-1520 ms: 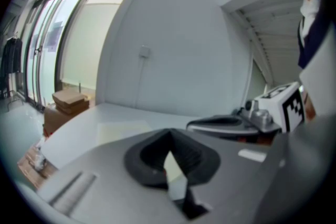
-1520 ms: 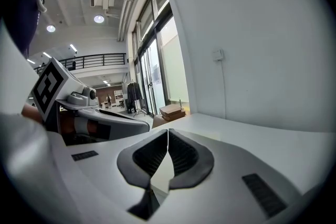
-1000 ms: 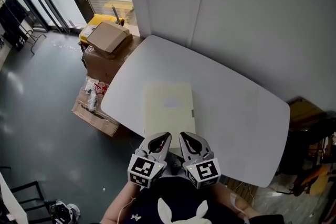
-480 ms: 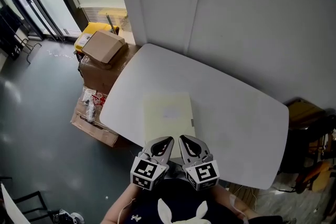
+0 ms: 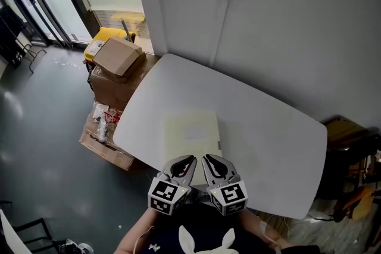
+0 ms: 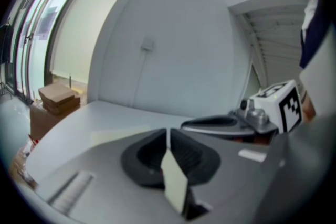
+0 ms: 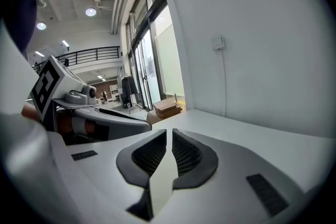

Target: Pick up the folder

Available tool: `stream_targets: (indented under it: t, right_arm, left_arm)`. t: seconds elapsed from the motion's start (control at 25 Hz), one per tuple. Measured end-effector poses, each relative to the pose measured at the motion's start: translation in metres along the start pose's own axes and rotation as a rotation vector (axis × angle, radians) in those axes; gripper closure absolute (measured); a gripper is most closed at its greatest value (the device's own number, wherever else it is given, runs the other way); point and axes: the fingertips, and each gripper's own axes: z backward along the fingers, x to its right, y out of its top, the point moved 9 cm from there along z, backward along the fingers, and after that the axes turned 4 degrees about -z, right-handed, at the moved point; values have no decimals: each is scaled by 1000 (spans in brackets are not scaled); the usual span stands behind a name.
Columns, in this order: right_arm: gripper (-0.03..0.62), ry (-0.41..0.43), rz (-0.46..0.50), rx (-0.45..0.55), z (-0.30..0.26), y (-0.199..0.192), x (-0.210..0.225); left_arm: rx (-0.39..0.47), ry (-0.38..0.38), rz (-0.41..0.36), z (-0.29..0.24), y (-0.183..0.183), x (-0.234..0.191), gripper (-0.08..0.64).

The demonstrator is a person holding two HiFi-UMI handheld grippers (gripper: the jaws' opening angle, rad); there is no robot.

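On the counter (image 5: 271,134), by its near edge and left of centre: a pale cream folder (image 5: 191,132), flat and closed.
Plain rectangular cover, long sides running near to far; bare surface lies to its right and beyond, the wall (image 5: 286,38) behind, cardboard boxes (image 5: 116,59) on the floor at left. Left tongs (image 5: 182,163) and right tongs (image 5: 215,165) sit side by side at its near end, tilted slightly down, each pair pressed together.

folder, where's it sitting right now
Head view: the pale folder lies flat on the white table near its front edge, just beyond the left gripper and right gripper.
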Motion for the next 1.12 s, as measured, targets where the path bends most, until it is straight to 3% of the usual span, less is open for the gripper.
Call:
stream_targets:
  t: [0.24,0.4,0.52,1.12]
  right_arm:
    - [580,2,-12,-33,-7,-1,2]
    - [578,1,-20,-47,-12,-3,5]
    - [575,1,-24,-53,-15,-5,8]
    - [465,-10,-38,-160,-28,-17,24]
  left_arm:
    - [-31,-4,18,-4,-3,-6,548]
    - [-42,18,34,-7,-5,-12,480]
    - [-49,32,43,-10,-7,-16,468]
    - [-111,89,64,-18,-17,-28,397]
